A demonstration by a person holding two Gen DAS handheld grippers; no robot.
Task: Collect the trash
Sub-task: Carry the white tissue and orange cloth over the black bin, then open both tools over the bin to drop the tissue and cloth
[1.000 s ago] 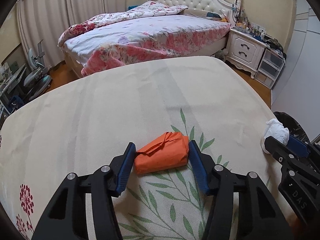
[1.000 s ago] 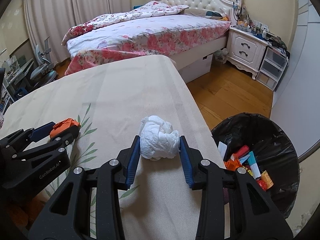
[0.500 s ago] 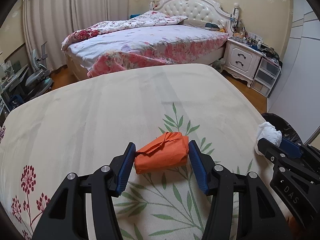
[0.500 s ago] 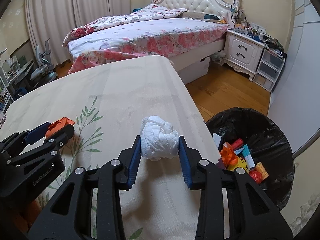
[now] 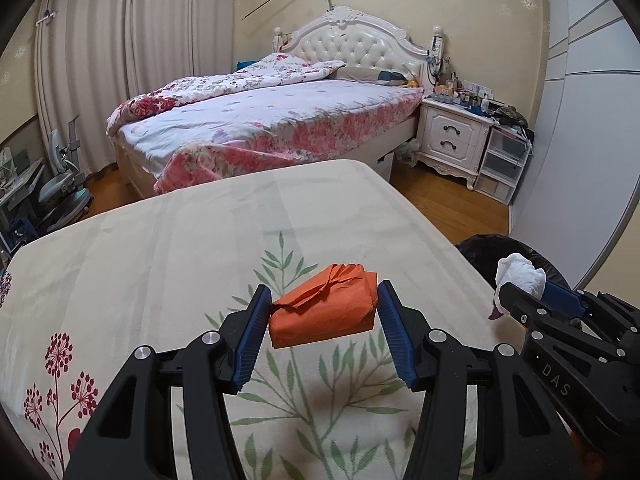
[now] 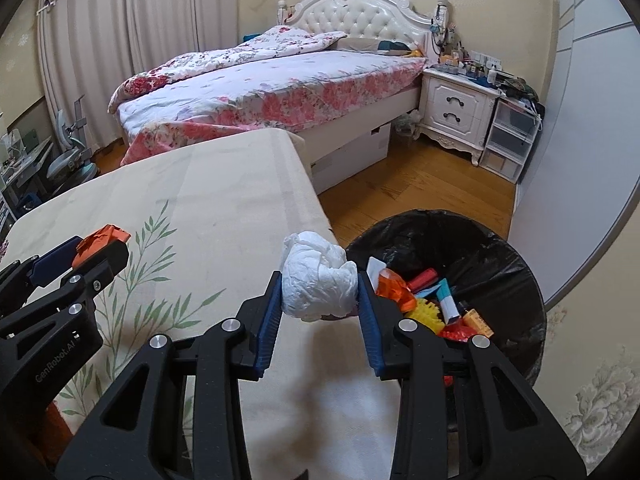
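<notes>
My left gripper (image 5: 322, 314) is shut on an orange paper packet (image 5: 324, 310), held above the leaf-patterned tablecloth (image 5: 200, 248). A crumpled white tissue wad (image 6: 318, 282) sits between the blue pads of my right gripper (image 6: 320, 296), which is shut on it at the table's right edge. The bin with a black liner (image 6: 500, 248) stands on the floor just right of the wad and holds several colourful scraps. From the left wrist view the right gripper (image 5: 524, 286) with the white wad (image 5: 520, 274) shows at the right. In the right wrist view the left gripper (image 6: 94, 248) with the orange packet (image 6: 102, 238) shows at the left.
A bed with a floral cover (image 5: 272, 120) stands beyond the table, and a white nightstand (image 6: 460, 108) and plastic drawers (image 6: 512, 140) sit on the wooden floor (image 6: 420, 184). A chair and desk clutter (image 5: 56, 188) fill the far left.
Both grippers have risen and shifted right with their loads. The white wad has gone from over the cloth to the table's edge beside the bin, and more of the bin's inside shows.
</notes>
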